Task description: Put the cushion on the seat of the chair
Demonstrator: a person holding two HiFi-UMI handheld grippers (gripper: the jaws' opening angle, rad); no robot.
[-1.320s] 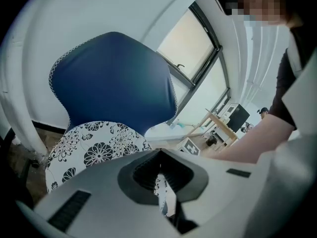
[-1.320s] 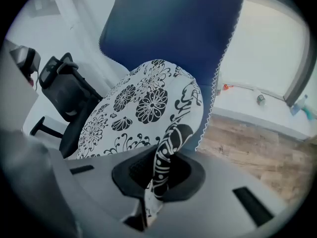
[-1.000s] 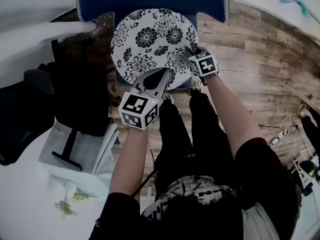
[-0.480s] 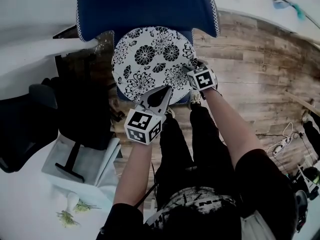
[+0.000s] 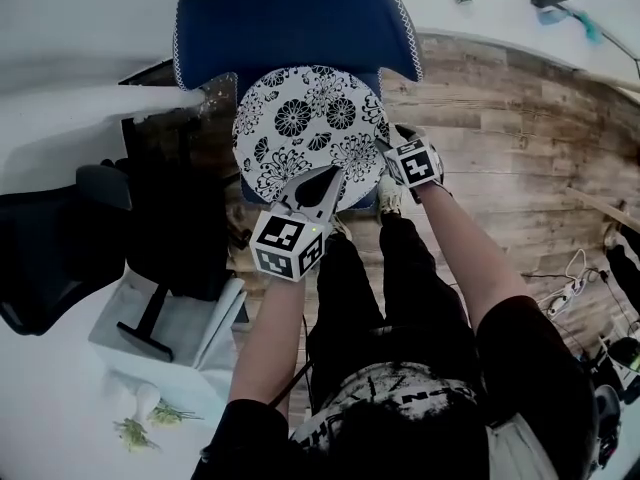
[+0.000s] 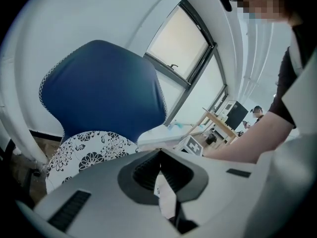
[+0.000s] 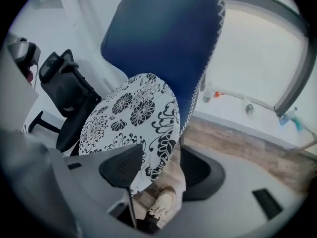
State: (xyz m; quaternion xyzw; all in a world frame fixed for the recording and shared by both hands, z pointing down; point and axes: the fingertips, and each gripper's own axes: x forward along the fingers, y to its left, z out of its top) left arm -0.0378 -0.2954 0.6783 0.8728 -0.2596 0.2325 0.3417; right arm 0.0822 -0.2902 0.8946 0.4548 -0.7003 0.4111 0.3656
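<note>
A round white cushion (image 5: 305, 128) with black flowers lies on the seat of the blue chair (image 5: 295, 18), below its backrest. My left gripper (image 5: 328, 175) hovers over the cushion's near edge. In the left gripper view its tips (image 6: 159, 155) meet, shut, with no grip on anything that I can see, and the cushion (image 6: 84, 152) lies beyond them to the left. My right gripper (image 5: 385, 146) is at the cushion's right edge. In the right gripper view its jaws (image 7: 161, 150) are opening wide. The cushion's rim (image 7: 133, 113) hangs between them, apart from both pads.
A black office chair (image 5: 50, 238) stands at the left beside a white desk (image 5: 60, 388). Wooden floor (image 5: 500, 148) spreads to the right, with a power strip (image 5: 555, 288) on it. The person's legs and a shoe (image 7: 161, 205) are just below the seat.
The right gripper's jaws have opened and let go of the cushion's right edge. Both grippers have lifted and drawn back a little toward the person. The cushion stays on the seat.
</note>
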